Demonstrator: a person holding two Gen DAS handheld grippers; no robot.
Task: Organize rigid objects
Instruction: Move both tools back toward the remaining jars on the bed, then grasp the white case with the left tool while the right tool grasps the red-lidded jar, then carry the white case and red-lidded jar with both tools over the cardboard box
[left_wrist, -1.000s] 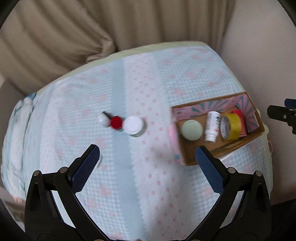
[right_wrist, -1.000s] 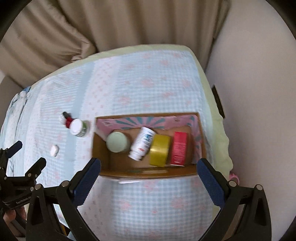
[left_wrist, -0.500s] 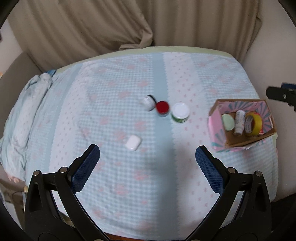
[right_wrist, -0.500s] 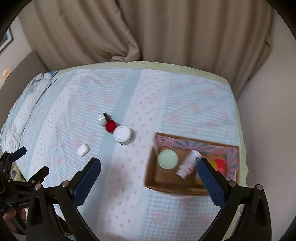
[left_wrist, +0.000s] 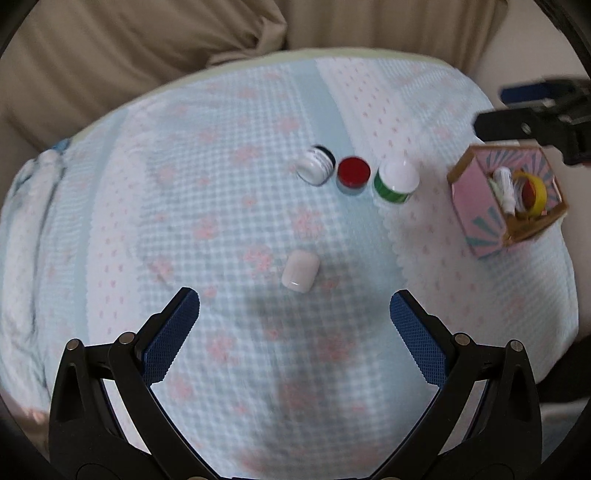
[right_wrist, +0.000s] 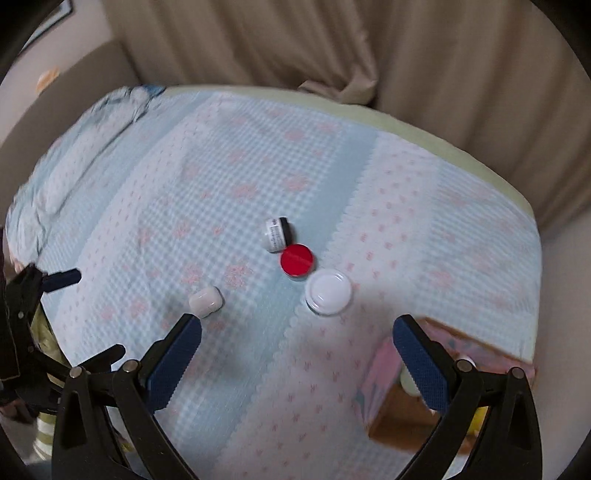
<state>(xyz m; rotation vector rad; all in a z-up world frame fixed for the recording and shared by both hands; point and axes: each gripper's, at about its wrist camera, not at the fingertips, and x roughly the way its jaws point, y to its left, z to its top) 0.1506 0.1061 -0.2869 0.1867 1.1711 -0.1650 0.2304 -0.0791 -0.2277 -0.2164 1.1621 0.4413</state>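
A bed (left_wrist: 229, 192) covered in a pale blue and pink checked blanket fills both views, with beige curtains (right_wrist: 332, 48) hanging behind it. Four small items lie loose near its middle: a white earbud-style case (left_wrist: 300, 271) by itself, and beyond it a tight row made of a small tipped-over jar (left_wrist: 315, 169), a red-lidded pot (left_wrist: 354, 175) and a white-lidded jar with a green label (left_wrist: 396, 181). A cardboard box (left_wrist: 476, 221) with pink patterned lining sits near the bed's right edge, already holding a white bottle (left_wrist: 505, 186) and a yellow tape roll (left_wrist: 532, 190), so it seems to be the collecting place and the loose items what remains to gather. The left gripper (left_wrist: 294, 309) hangs wide open and empty, with the white case just ahead between its fingers, probably the next pick. The right gripper (right_wrist: 297, 334) is likewise spread wide, holding nothing, near the white-lidded jar and box.
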